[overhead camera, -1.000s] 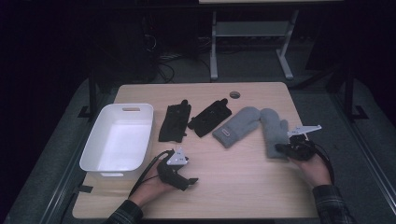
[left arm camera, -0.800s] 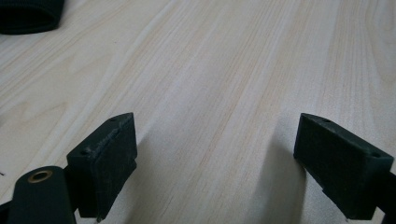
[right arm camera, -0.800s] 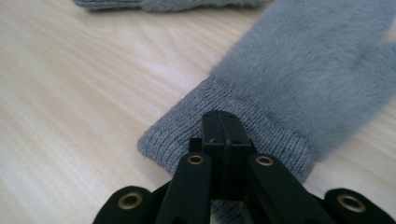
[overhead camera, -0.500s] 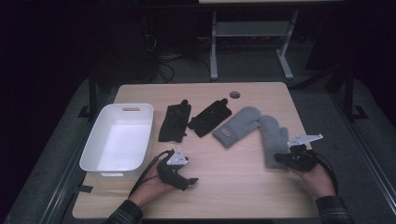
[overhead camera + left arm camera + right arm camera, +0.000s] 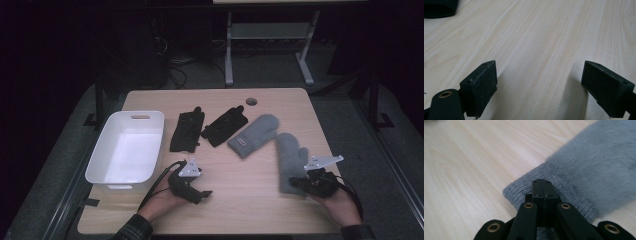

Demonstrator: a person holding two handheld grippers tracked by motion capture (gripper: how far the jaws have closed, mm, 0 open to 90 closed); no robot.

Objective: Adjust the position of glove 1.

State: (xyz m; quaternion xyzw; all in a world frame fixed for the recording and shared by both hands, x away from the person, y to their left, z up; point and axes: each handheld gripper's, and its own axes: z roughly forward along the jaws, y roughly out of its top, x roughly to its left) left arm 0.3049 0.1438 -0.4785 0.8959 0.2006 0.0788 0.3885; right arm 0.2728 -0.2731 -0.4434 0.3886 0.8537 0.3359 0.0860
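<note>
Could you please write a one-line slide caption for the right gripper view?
Shut right tongs over the ribbed cuff of a fluffy grey mitten lying on the pale wooden table.

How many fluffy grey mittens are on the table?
2. One fluffy grey mitten lies mid-table beside the black gloves. The other grey mitten lies nearer the right edge, its knitted cuff under the shut right gripper. None looks hidden.

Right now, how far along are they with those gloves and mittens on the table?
Hardly begun. The white plastic bin holds nothing, and the two black gloves and one fluffy grey mitten lie on the wooden table. In hand: the right gripper, jaws together, sits at the ribbed cuff of the second grey mitten; an actual pinch isn't clear. The left gripper rests open. Where the gloves should go isn't evident.
</note>
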